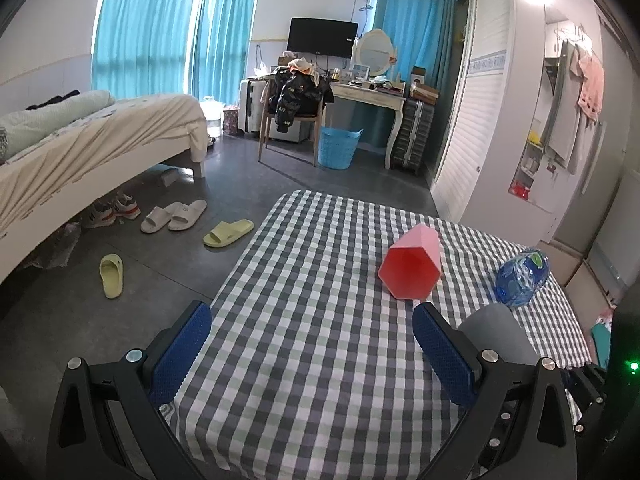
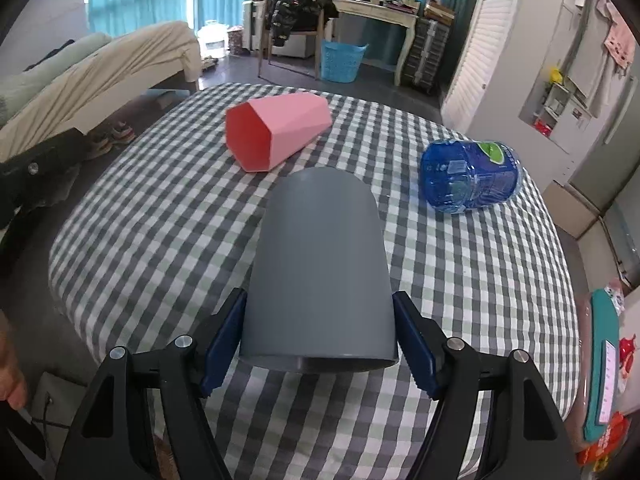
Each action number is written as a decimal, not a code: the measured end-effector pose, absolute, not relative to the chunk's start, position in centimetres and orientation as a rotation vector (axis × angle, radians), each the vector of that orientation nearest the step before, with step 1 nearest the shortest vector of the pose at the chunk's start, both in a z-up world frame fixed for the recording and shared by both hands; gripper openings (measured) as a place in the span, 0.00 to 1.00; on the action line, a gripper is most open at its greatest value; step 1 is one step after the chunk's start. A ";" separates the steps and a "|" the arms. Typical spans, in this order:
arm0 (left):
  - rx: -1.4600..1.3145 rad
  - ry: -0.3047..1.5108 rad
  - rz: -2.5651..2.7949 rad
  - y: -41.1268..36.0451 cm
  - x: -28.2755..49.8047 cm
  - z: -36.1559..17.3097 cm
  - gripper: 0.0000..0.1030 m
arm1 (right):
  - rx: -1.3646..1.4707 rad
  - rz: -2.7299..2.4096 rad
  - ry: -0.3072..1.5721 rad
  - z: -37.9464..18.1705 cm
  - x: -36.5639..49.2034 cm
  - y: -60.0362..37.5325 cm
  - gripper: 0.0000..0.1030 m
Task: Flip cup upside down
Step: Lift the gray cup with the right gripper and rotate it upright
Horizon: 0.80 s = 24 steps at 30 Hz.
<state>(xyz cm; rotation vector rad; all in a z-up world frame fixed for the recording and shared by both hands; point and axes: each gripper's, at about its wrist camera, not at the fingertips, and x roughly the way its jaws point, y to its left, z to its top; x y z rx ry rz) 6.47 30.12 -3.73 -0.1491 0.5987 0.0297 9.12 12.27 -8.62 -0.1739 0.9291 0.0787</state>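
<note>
Bedroom: teal curtains [image 1: 144, 28], bed [image 1: 92, 136], desk [image 1: 368, 94], grey floor [image 1: 248, 176].

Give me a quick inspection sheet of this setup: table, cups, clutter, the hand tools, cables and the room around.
Surface: checked tablecloth covers the table.
Job's things: grey cup is held between the right tool's blue pads, closed end pointing away.
Clutter: pink cup and blue bottle, both lying on their sides.
Grippers: left tool is open, holding nothing, over the near table edge.
Cables: nothing seen on the table.
Surroundings: bed, slippers on the floor, blue basket, desk, wardrobe.
</note>
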 end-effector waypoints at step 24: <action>0.020 0.820 -0.064 13.6 12.2 -3.0 0.99 | 0.011 0.023 0.726 -3.3 7.8 -6.1 0.85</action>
